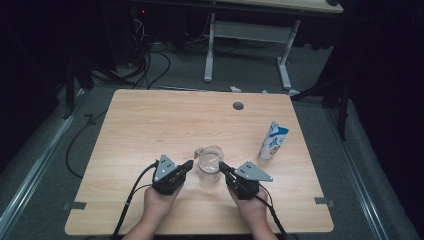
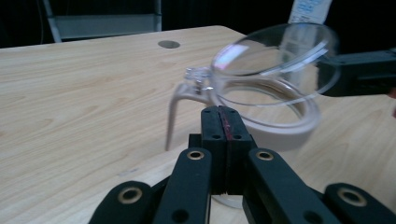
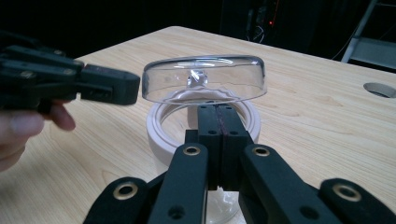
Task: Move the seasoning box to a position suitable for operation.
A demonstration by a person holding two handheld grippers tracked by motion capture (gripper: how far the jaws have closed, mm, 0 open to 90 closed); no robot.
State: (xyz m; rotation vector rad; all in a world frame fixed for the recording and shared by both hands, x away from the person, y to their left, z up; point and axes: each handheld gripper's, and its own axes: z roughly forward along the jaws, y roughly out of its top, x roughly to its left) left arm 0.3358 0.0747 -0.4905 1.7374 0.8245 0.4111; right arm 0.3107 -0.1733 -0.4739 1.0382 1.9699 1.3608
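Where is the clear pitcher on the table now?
In the high view the clear pitcher stands near the front middle of the table, between the left gripper and the right gripper.

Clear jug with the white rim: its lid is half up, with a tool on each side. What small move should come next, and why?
Probably nudge the left hand-held gripper a little further to tip the clear domed lid fully back. The lid stands raised over the clear jug, the shut tip sits at its edge, and a blue-and-white carton stands nearby.
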